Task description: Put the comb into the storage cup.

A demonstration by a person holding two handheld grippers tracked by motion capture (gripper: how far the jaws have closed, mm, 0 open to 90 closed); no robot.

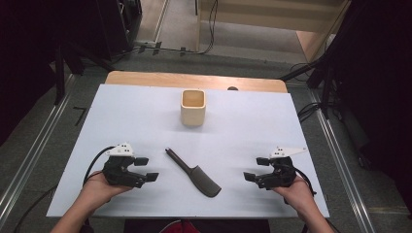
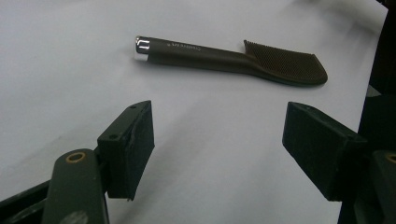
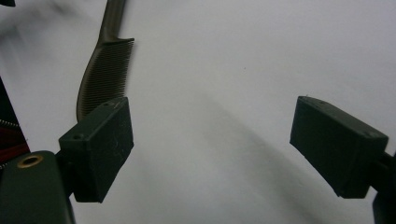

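Dark comb [image 1: 194,174] flat on bench [image 1: 243,131], between left gripper [image 1: 145,169] and right gripper [image 1: 256,169], touching neither; both grippers released, jaws wide apart.

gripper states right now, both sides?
Left gripper: jaws open, holding nothing.
Right gripper: jaws open, holding nothing.

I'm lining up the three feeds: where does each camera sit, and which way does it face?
High view: above the person's side, looking forward and down at the table, cup, comb; forearms, left tool, right tool.
Left gripper view: rides the left tool, facing the comb; open jaws.
Right gripper view: rides the right tool; open jaws.
All share the comb.
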